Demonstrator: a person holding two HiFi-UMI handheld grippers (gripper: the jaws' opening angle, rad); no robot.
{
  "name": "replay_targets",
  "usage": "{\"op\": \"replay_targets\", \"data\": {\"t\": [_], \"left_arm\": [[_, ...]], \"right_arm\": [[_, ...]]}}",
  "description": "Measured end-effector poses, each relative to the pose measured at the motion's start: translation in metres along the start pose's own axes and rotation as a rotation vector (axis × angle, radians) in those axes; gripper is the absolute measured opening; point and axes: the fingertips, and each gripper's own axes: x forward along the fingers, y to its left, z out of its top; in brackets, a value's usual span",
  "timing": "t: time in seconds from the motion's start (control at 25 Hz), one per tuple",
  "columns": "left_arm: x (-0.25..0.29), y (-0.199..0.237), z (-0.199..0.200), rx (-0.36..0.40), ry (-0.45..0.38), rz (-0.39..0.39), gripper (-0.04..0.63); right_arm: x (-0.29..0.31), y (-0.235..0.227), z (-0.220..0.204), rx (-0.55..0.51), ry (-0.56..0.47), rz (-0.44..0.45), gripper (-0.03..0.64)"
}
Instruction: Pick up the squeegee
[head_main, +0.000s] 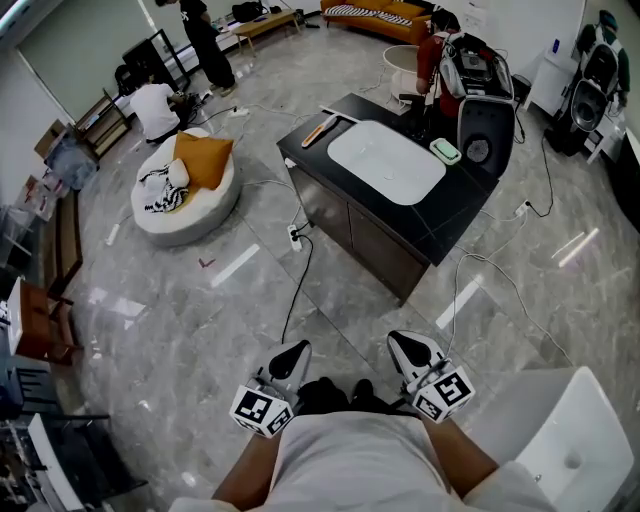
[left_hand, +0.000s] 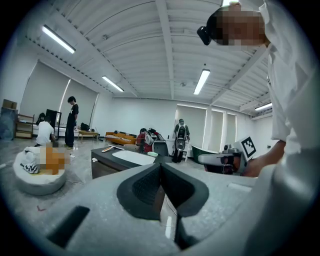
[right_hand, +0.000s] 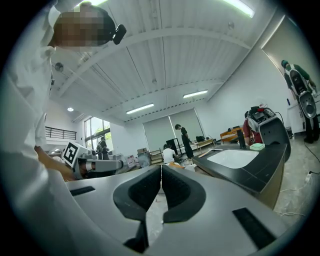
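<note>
1. A person is standing on the floor well short of the black counter, facing its front corner. Nothing on it is within reach from there.
2. The squeegee, an orange-and-pale bar, is lying flat on the counter's far left corner, just beside the white sink. Nothing is touching it, so it looks free to lift.
3. The left gripper is hanging low in front of the person's body, pointing toward the counter. Its 2 jaws are pressed together with nothing between them.
4. The right gripper is sitting beside it and doing the same, with its jaws meeting and empty. Both look like a carry pose for walking, not a reach.
5. A green pad is resting on the counter at the sink's far right side, well apart from the squeegee, so it is not getting in the way.
6. A black cable is trailing across the floor from the counter's front left toward the person.
7. My read is that the approach is just starting and the pickup has not begun.
8. Whichever gripper takes the squeegee will need its jaws spreading first. The bar is lying flat, so a low, level entry from the counter's left edge seems best.
9. The main risks look like catching a foot on the cable, or nudging the bar off the counter's corner.
</note>
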Motion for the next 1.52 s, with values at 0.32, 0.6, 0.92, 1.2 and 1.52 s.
{"op": "replay_targets", "data": {"t": [0.32, 0.6, 0.92, 1.2, 1.52], "left_arm": [[0.018, 0.018, -0.004, -0.014, 0.016, 0.024, 0.015], [0.04, 0.052, -0.001, -0.035, 0.001, 0.041, 0.015], [0.071, 0.12, 0.008, -0.084, -0.026, 0.062, 0.015], [0.094, 0.188, 0.013, -0.109, -0.023, 0.065, 0.015], [0.119, 0.255, 0.028, -0.116, -0.032, 0.045, 0.015]], "right_arm": [[0.003, -0.024, -0.012, 0.029, 0.018, -0.029, 0.015], [0.039, -0.046, -0.008, 0.032, 0.029, -0.041, 0.015], [0.118, -0.067, 0.006, -0.002, 0.072, 0.001, 0.015], [0.198, -0.087, 0.014, -0.02, 0.111, 0.023, 0.015], [0.274, -0.104, 0.027, -0.064, 0.127, 0.025, 0.015]]}}
